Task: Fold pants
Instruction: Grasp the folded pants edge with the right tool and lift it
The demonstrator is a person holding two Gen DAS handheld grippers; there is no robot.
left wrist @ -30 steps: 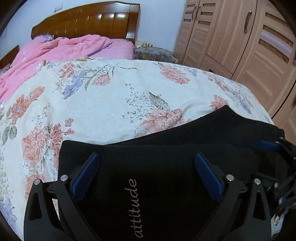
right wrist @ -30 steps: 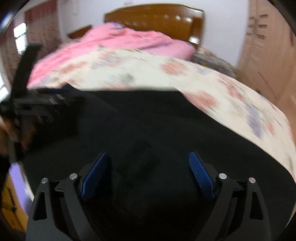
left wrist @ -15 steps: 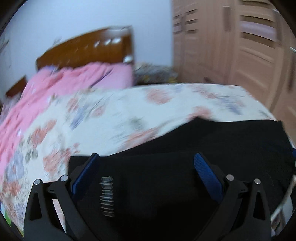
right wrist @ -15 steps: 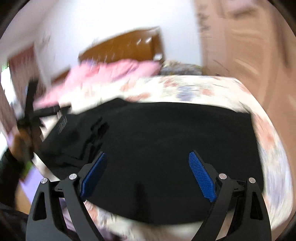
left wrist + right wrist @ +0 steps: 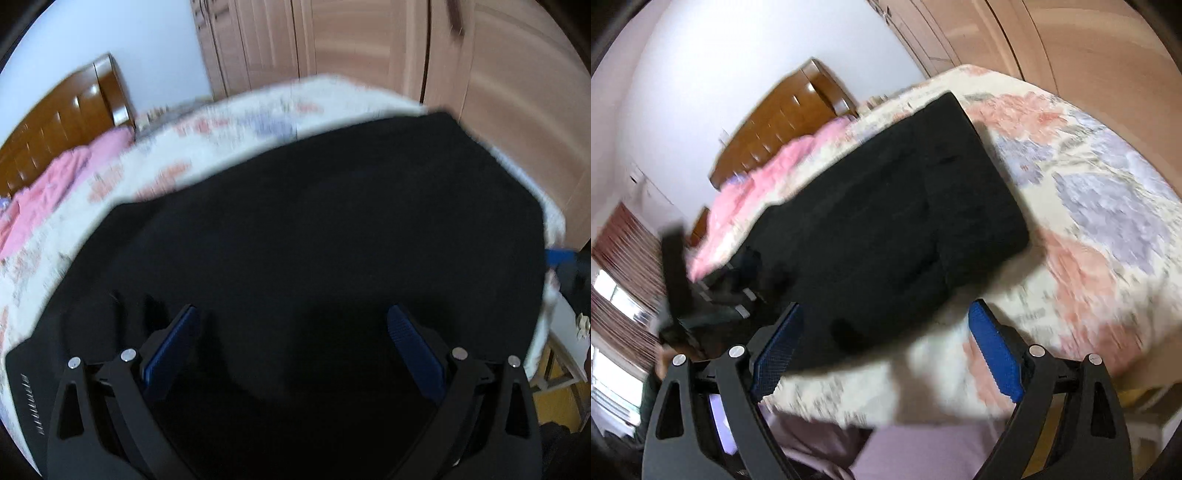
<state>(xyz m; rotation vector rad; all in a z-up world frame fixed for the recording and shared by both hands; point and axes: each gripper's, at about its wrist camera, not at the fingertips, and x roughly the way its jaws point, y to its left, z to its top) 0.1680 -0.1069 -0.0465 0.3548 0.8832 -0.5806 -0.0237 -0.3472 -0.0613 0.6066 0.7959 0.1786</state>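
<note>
The black pants lie flat on the floral bedspread, folded into a broad dark slab. My left gripper hovers over their near part, open, with nothing between its blue pads. In the right wrist view the pants show as a tilted rectangle. My right gripper is open at their near edge, above the edge of the bed. The left gripper is a dark blur at the pants' left end. A blue bit of the right gripper peeks in past the pants' right edge.
A pink quilt and a wooden headboard lie at the far end of the bed. A wooden wardrobe stands close behind it. A white piece of furniture stands at the lower right. Curtains and a window are at the left.
Both grippers swung sideways and rolled, so both views now tilt and blur. The left gripper now looks along the pants toward the wardrobe. The right gripper shifted to their near right edge. Both stayed open.
</note>
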